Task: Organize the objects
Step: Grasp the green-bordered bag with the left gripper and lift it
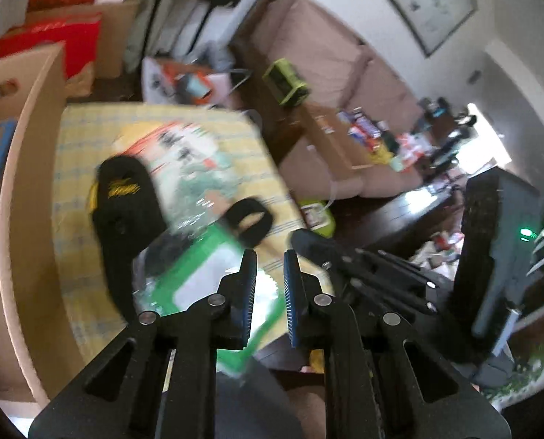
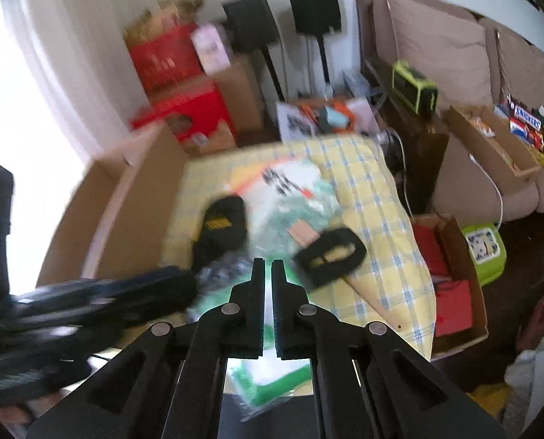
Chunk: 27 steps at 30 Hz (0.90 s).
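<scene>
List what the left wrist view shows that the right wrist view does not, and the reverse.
Only the left wrist view shows the framed picture on the wall and the dark upright device with a green light.

Only the right wrist view shows the bright window at the left, the brown box of Snickers bars on the sofa, and the open cardboard box of red items on the floor.

Both show the yellow checked cloth, the black cap with yellow lettering, the black strap loop, the green-and-white plastic packet and the lime-green case.

Both wrist cameras look steeply down along their fingers from close above, sharing the yellow checked cloth (image 1: 89, 197) (image 2: 374, 197) and the sofa (image 1: 308, 47) (image 2: 455, 47) behind.
</scene>
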Motion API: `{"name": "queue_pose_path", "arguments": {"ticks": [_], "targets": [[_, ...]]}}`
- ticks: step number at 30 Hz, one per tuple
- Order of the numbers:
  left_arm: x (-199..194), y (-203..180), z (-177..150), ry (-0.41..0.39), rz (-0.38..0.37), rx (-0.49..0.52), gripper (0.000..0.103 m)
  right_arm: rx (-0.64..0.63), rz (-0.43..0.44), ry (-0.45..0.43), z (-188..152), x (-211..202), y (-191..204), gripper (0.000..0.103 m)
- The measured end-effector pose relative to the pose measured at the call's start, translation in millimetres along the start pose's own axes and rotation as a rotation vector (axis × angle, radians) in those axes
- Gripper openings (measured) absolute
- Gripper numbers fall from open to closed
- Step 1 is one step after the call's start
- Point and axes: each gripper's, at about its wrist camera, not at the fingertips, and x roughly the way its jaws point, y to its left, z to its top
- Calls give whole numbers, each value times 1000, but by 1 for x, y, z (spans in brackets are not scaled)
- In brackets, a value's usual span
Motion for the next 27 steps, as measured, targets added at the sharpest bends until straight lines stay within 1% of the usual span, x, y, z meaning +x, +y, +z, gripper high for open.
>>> {"name": "queue_pose_path", "arguments": {"ticks": [1, 3, 4, 5, 6, 7, 9, 10, 13, 15, 17, 19, 21, 25, 27], "targets": [[4, 6, -5, 22, 27, 0, 13, 10, 4, 25, -6, 7, -6, 4], [14, 16, -14, 59, 74, 6, 18, 9, 6, 54, -16, 14, -12, 6], [19, 20, -18, 75, 75, 3, 30, 1, -8, 55, -19, 15, -14, 6], [22, 24, -22, 88, 74, -6, 45, -7, -22, 55, -21, 16, -15, 6], [26, 28, -27, 97, 77, -24, 50, -14, -28, 61, -21, 19, -18, 11], [29, 33, -33, 98, 77, -39, 58, -20, -26, 70, -22, 20, -20, 29], [35, 42, -43, 109, 68, -58, 61, -29, -21, 74, -22, 25, -25, 46], [40, 49, -48, 120, 64, -83, 63, -33, -20, 75, -23, 28, -28, 48], [52, 61, -60, 156, 44, -142, 65, -29, 6, 107, -25, 39, -35, 48], [58, 64, -67, 178, 42, -154, 65, -26, 12, 132, -28, 49, -40, 48], [62, 61, -72, 181, 49, -131, 65, -22, 26, 148, -31, 57, -45, 48], [65, 60, -75, 187, 32, -141, 66, -12, 47, 164, -34, 63, -49, 48], [67, 59, -78, 189, 35, -147, 66, -8, 68, 162, -35, 64, -50, 48], [56, 59, -82, 163, 25, -168, 66, -22, 72, 162, -36, 63, -50, 48], [56, 61, -81, 167, 18, -176, 67, -33, 72, 169, -36, 65, -49, 48]]}}
